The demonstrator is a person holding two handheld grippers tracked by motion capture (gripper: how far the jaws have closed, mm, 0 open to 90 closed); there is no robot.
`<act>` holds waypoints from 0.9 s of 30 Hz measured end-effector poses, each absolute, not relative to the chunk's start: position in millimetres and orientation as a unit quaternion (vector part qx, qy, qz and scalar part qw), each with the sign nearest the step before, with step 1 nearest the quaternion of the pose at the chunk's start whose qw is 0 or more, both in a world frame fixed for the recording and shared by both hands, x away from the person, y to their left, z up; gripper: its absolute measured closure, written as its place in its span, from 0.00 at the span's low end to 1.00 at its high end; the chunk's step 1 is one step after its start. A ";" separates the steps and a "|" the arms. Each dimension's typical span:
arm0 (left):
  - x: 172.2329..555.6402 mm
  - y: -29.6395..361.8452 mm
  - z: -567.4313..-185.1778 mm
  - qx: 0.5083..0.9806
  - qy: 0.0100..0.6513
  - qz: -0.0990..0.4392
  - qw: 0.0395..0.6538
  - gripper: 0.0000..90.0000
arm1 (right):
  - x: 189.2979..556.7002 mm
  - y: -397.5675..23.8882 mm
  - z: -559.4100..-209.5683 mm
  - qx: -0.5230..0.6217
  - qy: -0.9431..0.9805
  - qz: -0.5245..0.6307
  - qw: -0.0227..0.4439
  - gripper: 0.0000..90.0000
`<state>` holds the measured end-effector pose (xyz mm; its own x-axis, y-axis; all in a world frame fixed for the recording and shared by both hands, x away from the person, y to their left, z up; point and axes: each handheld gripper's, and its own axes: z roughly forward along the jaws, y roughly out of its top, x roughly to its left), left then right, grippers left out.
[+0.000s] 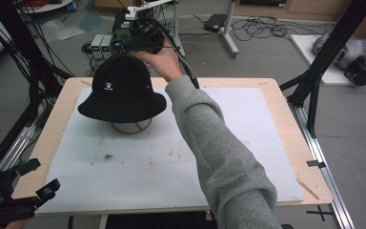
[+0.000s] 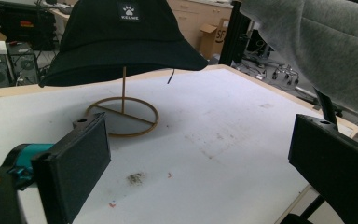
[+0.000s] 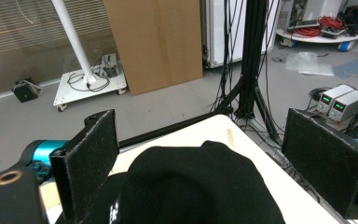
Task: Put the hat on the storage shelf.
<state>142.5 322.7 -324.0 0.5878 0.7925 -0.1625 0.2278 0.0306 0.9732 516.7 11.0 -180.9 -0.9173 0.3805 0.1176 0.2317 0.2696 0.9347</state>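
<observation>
At the near left corner of the surface (image 1: pixel 276 119), the left gripper (image 1: pixel 35 183) is waiting with its fingers (image 2: pixel 74 163) spread wide apart and nothing between them, pointing across the white mat toward the far side. Farther in, toward the far left part of the surface, the black hat (image 1: pixel 122 88) is sitting on a thin wooden stand (image 2: pixel 122 112), its brim hanging clear above the stand's ring base. Beyond that, the person's grey sleeve (image 1: pixel 219 143) is reaching diagonally across the surface, and the right gripper (image 1: pixel 138 38) is hovering just above and behind the hat's crown. In the right gripper view its fingers (image 3: pixel 91 158) are standing wide apart on either side of the crown (image 3: pixel 200 186), not yet touching it. The step in hand looks like the approach for a grasp on the hat's top. The next move probably calls for lowering the right gripper so the fingers straddle the crown fabric, pinching it, then lifting straight up so the hat is coming off without tipping the light stand.
</observation>
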 end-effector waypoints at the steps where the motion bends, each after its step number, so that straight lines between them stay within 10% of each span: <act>1: 143.2 321.6 -323.5 0.656 0.388 0.233 0.604 0.06 | 515.7 8.9 -180.9 0.191 0.794 0.574 0.066 0.11; 27: 141.7 314.9 -318.5 0.661 0.376 0.233 0.606 0.06 | 484.7 -62.0 -190.8 0.186 0.791 0.573 0.109 0.11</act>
